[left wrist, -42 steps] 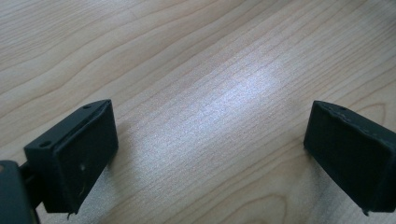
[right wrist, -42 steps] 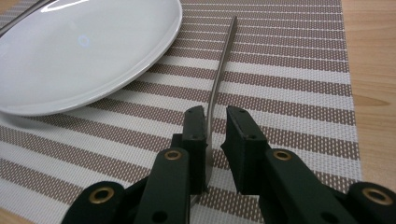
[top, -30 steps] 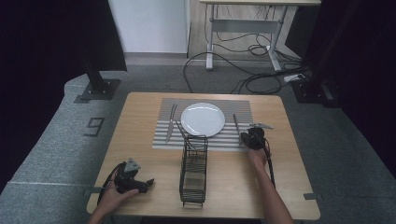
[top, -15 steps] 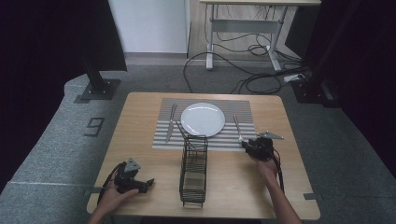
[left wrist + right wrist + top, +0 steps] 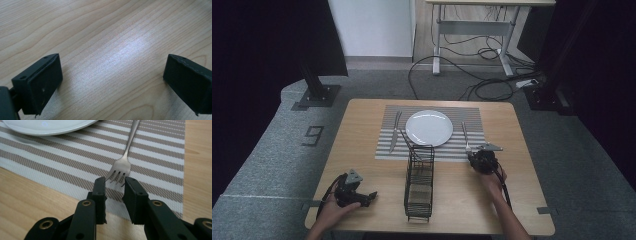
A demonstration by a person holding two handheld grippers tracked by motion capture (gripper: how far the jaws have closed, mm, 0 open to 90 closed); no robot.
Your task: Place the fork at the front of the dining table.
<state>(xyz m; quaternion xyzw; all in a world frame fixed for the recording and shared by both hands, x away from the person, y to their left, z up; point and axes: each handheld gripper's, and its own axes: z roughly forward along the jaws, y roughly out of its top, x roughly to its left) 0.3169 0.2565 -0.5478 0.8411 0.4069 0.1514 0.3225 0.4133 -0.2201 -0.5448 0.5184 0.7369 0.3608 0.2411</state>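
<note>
**Right gripper sitting at the fork tines, left one parked on bare wood**

You're holding the right gripper (image 5: 115, 185) low over the near edge of the striped placemat (image 5: 160, 157), and its jaws have just been closing in. They're standing slightly apart with a gap between them, and the tines of the fork (image 5: 121, 168) are lying right at the tips, not pinched. The fork is shiny metal, lying flat on the woven mat with its handle running away toward the white plate (image 5: 47, 126), glossy and round.

From above, the fork (image 5: 465, 136) is lying just right of the plate (image 5: 429, 128), with a knife (image 5: 395, 131) on the plate's other side. The black wire rack (image 5: 419, 181) is standing tall mid-table between your two hands, just beside the mat's near edge.

Your left gripper (image 5: 360, 197) is resting near the front left corner of the wooden table (image 5: 362, 115). Its own view is showing what the top one can't: jaws spread wide, just pale wood grain between them.
</note>
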